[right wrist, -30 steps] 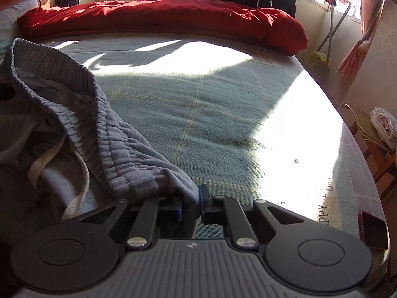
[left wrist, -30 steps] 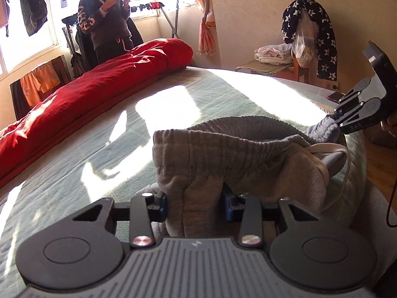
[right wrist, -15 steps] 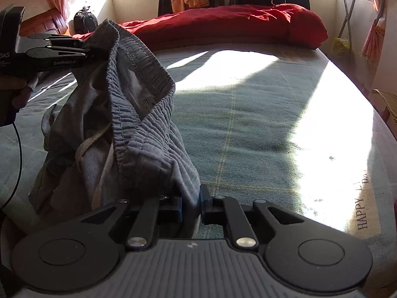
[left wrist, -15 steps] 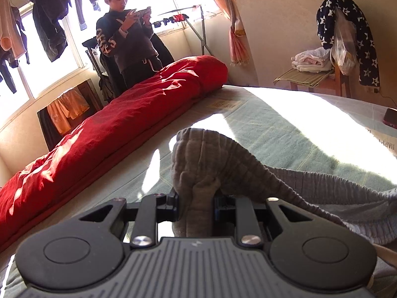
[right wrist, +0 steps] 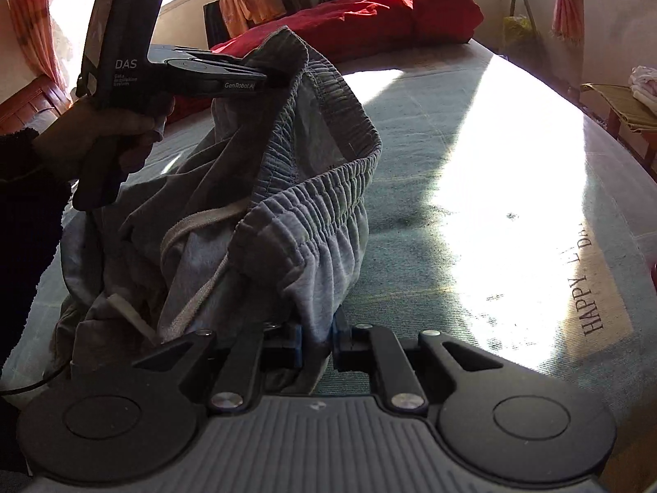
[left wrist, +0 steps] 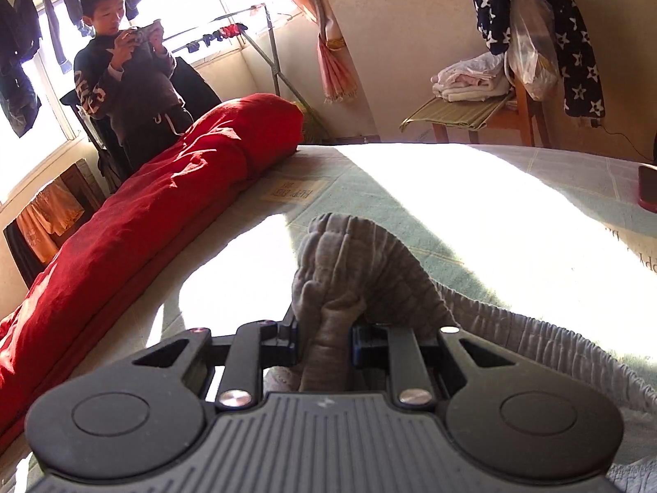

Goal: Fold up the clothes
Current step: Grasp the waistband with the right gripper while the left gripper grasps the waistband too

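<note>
The left gripper (left wrist: pixel 323 339) and right gripper (right wrist: pixel 318 339) each pinch the elastic waistband of grey ribbed cotton sweatpants (right wrist: pixel 312 209) above the pale green bedspread (right wrist: pixel 410 131). A rolled red quilt (left wrist: pixel 164 205) lines the bed's far edge, and a dark red phone (left wrist: pixel 647 187) lies at its right edge.

A bed (left wrist: pixel 472 205) with a pale green cover carries a long red quilt (left wrist: pixel 164 205) along its far edge, grey sweatpants (right wrist: pixel 254 222) and a phone (left wrist: pixel 648 187).
</note>
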Action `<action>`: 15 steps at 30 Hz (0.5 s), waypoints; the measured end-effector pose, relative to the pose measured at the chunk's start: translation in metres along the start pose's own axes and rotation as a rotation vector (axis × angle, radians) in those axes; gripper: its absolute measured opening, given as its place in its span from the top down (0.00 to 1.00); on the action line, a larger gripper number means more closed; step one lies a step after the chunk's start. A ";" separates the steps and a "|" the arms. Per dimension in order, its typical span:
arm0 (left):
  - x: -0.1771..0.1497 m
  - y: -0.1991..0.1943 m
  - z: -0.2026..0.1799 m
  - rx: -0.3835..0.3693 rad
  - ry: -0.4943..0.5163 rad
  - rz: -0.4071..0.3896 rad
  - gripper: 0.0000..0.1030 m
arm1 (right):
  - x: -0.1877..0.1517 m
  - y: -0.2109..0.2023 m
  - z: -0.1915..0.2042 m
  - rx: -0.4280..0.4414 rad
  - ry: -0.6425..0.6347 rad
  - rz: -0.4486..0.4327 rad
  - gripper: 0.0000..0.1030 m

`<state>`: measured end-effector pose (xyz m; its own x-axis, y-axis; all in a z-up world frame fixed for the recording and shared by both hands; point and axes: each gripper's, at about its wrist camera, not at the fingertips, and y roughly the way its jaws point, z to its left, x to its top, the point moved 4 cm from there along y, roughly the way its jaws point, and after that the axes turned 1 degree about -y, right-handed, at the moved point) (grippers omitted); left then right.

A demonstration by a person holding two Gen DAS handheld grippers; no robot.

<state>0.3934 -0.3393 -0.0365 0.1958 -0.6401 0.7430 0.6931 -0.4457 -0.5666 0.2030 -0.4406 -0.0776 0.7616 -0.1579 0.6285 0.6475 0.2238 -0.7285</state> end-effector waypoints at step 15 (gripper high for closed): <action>0.012 0.078 -0.042 -0.061 -0.032 0.107 0.72 | -0.034 0.022 -0.056 -0.073 0.145 0.089 0.77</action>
<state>0.4209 -0.4082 -0.0866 0.2891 -0.6659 0.6877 0.6241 -0.4137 -0.6629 0.1925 -0.4838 -0.1306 0.8084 -0.2784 0.5186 0.5734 0.1736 -0.8007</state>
